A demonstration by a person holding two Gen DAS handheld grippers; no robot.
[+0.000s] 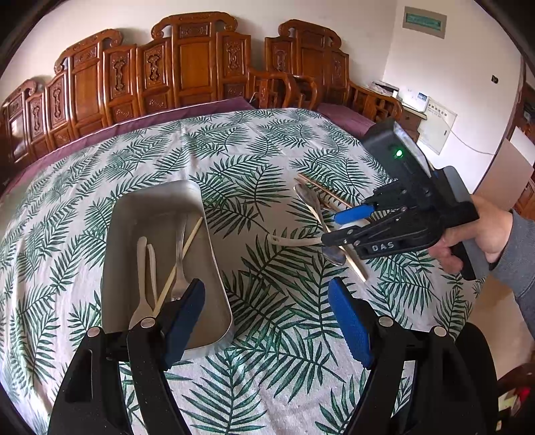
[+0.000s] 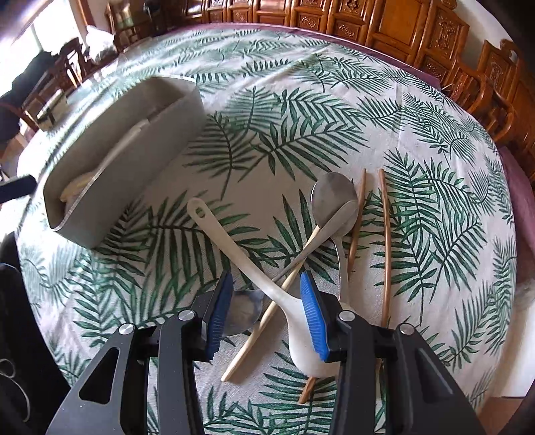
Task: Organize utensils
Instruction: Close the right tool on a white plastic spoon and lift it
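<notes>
A metal tray (image 1: 214,254) with utensils already laid in it is seen at the left on the leaf-print tablecloth (image 1: 274,301), with the left gripper (image 1: 267,314) held apart and empty beside it. To the right, the loose pile is found: a white spoon (image 2: 234,247) lies between the parted pads of the right gripper (image 2: 267,311), unclamped, across a metal spoon (image 2: 334,200) and chopsticks (image 2: 384,234).

- A home, seemingly a dining or sitting room
- A round table under a white cloth printed with green palm leaves (image 1: 267,140), a purple cloth (image 1: 117,128) showing beneath its edge
- Carved, reddish-brown wooden chairs with tall panelled backs (image 1: 194,63) standing along a plain white wall (image 1: 351,13)
- A small wooden side cabinet (image 1: 413,122) in the corner, papers on top
</notes>
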